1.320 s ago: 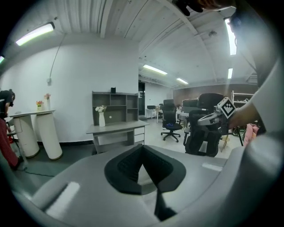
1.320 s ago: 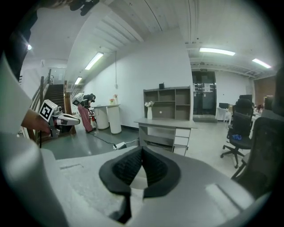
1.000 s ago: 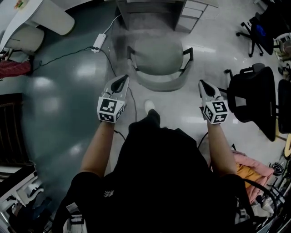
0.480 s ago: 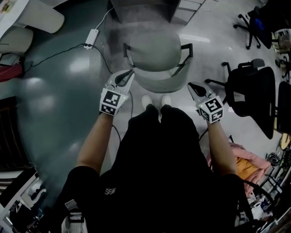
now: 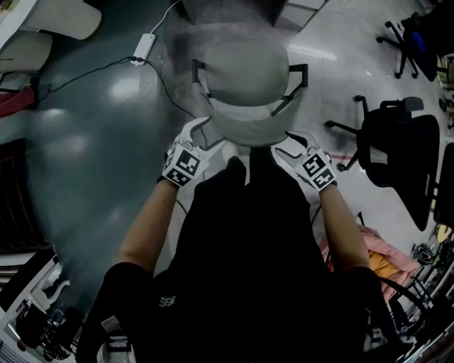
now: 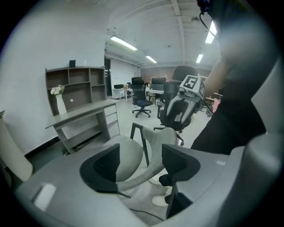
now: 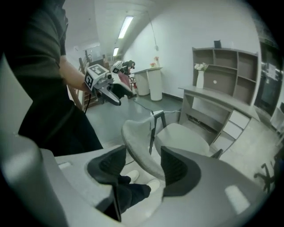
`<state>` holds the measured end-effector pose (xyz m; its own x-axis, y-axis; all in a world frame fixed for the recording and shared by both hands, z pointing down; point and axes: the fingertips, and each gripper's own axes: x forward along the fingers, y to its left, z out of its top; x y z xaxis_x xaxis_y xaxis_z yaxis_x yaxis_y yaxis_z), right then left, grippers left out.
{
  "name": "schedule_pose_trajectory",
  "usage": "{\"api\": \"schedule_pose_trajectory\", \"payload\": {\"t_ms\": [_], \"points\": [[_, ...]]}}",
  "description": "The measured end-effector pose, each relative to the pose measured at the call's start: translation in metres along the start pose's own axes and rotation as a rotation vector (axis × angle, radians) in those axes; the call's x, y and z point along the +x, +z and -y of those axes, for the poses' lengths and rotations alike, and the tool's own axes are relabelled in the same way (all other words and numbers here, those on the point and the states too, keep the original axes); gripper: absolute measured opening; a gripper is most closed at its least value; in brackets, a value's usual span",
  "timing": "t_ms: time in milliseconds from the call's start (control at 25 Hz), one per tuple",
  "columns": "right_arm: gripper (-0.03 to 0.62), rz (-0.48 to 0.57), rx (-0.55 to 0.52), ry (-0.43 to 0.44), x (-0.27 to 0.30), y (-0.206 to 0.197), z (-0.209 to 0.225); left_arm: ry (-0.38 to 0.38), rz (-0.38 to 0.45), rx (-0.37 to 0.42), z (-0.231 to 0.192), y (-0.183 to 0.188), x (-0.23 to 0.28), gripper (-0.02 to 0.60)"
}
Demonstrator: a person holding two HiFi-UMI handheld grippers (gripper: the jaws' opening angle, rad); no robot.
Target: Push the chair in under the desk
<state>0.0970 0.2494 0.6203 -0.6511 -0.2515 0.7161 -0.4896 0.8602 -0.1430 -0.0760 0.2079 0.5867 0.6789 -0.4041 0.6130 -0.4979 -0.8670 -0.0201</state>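
The grey chair (image 5: pixel 242 81) with black arm frames faces the grey desk (image 5: pixel 228 10) at the top of the head view. Its curved backrest (image 5: pixel 245 129) is nearest me. My left gripper (image 5: pixel 201 132) is at the backrest's left end, my right gripper (image 5: pixel 286 142) at its right end. Both sets of jaws are opening. In the left gripper view the backrest rim (image 6: pixel 165 138) runs between the left gripper (image 6: pixel 140 162) pads without being pressed. In the right gripper view the backrest (image 7: pixel 138 144) passes between the right gripper (image 7: pixel 142 165) pads, also loose. The desk (image 7: pixel 222 103) stands just beyond the seat.
Black office chairs (image 5: pixel 396 145) stand to the right. A power strip (image 5: pixel 144 49) with a cable lies on the floor to the left of the chair. A white curved piece of furniture (image 5: pixel 60 18) is at the upper left. Pink and orange cloth (image 5: pixel 377 257) lies at the lower right.
Both grippers have moved forward from mid-air onto the two ends of the chair's backrest. Their jaws were shut and now stand apart around the rim. The person has stepped closer to the chair.
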Motion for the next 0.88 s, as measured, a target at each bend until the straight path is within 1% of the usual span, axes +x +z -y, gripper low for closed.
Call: {"api": "schedule_pose_trajectory", "payload": {"t_ms": [40, 160, 240, 280, 440, 560, 680, 720, 760, 800, 880], "points": [[0.25, -0.024, -0.03, 0.011, 0.006, -0.005, -0.002, -0.02, -0.016, 0.013, 0.005, -0.005, 0.006, 0.293], [0.296, -0.09, -0.103, 0.027, 0.023, -0.02, -0.001, -0.084, -0.058, 0.057, 0.022, -0.017, 0.027, 0.316], [0.298, -0.138, -0.141, 0.023, 0.032, -0.029, 0.003, -0.12, -0.093, 0.088, 0.031, -0.029, 0.041, 0.349], [0.299, -0.159, -0.165, 0.019, 0.036, -0.031, 0.004, -0.138, -0.111, 0.095, 0.035, -0.036, 0.047, 0.355], [0.298, -0.212, -0.282, 0.009, 0.049, -0.038, 0.007, -0.214, -0.178, 0.1, 0.049, -0.057, 0.061, 0.354], [0.298, -0.246, -0.331, 0.032, 0.058, -0.045, 0.007, -0.255, -0.224, 0.135, 0.057, -0.067, 0.071, 0.337], [0.289, -0.268, -0.335, 0.047, 0.066, -0.05, 0.006, -0.255, -0.251, 0.156, 0.058, -0.073, 0.08, 0.321], [0.282, -0.269, -0.337, 0.045, 0.068, -0.052, 0.006, -0.244, -0.254, 0.157, 0.056, -0.073, 0.084, 0.304], [0.272, -0.271, -0.34, 0.041, 0.07, -0.053, 0.007, -0.232, -0.256, 0.161, 0.054, -0.073, 0.088, 0.267], [0.256, -0.274, -0.341, 0.037, 0.072, -0.054, 0.009, -0.223, -0.258, 0.166, 0.053, -0.073, 0.092, 0.249], [0.235, -0.282, -0.341, 0.031, 0.075, -0.057, 0.01, -0.221, -0.265, 0.184, 0.054, -0.074, 0.098, 0.249]]}}
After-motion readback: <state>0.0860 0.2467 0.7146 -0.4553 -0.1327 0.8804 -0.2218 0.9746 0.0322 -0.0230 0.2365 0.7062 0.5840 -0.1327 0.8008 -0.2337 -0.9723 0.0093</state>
